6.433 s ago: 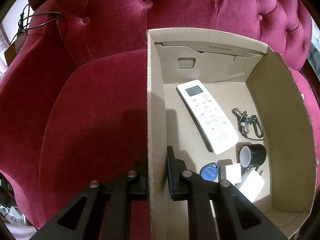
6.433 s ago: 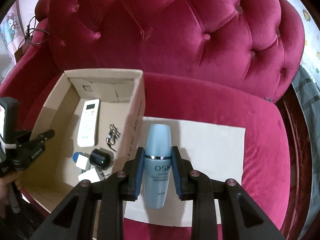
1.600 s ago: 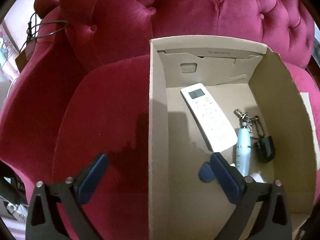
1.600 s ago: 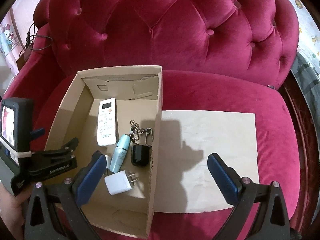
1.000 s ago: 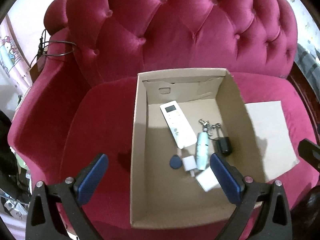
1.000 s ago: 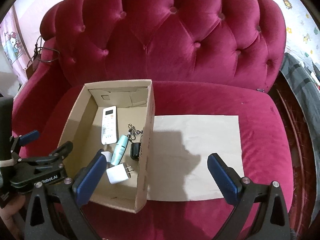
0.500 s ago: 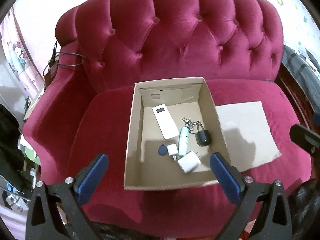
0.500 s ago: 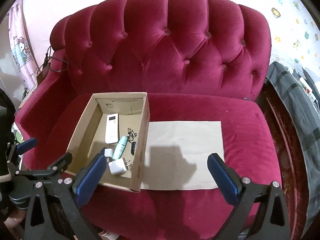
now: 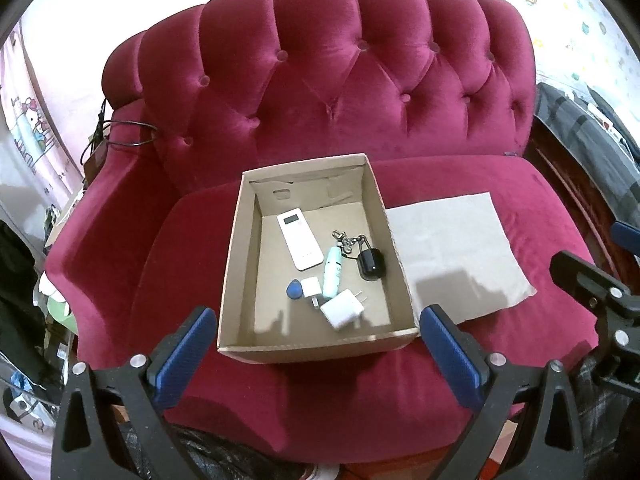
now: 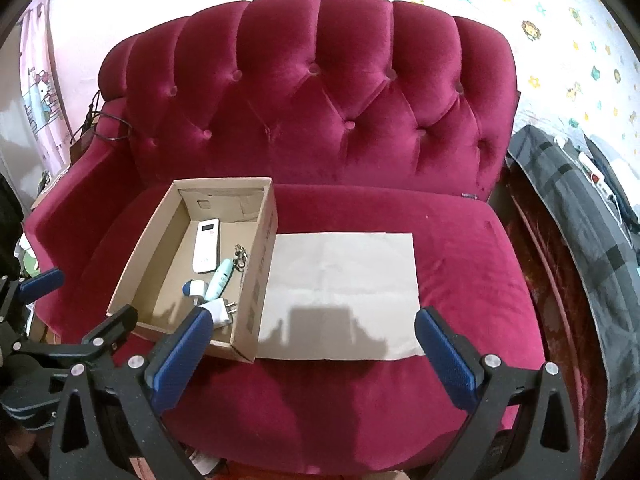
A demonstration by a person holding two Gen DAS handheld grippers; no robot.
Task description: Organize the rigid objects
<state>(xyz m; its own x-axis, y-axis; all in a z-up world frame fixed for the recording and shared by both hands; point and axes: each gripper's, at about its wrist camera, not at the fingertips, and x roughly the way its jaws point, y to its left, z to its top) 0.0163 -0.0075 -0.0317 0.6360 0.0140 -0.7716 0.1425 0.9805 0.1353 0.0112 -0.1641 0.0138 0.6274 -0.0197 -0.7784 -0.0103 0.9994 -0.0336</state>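
Note:
An open cardboard box [image 9: 236, 264] [image 10: 262, 256] sits on the red sofa seat. Inside lie a white remote [image 9: 300, 243] [image 10: 207, 245], a pale blue bottle [image 9: 333, 270] [image 10: 220, 278], a key bunch [image 9: 347, 238], a black cap [image 9: 371, 263], a blue tag [image 9: 295, 290], a small white cube [image 9: 311, 286] and a white charger [image 9: 343, 309] [image 10: 219, 310]. My left gripper [image 9: 320, 354] hangs open and empty, well back from the box's near wall. My right gripper [image 10: 310, 354] is open and empty too, above the seat's front edge.
A beige paper sheet [image 9: 448, 248] [image 10: 340, 284] lies bare on the seat right of the box. The tufted sofa back [image 10: 312, 92] rises behind. A cable [image 9: 120, 136] drapes over the left armrest. Dark grey cloth [image 10: 580, 208] lies at the right.
Both grippers pulled up and back from the sofa, so the box looks smaller. The bottle, once held in my right gripper over the paper, lies in the box. Both grippers stay open.

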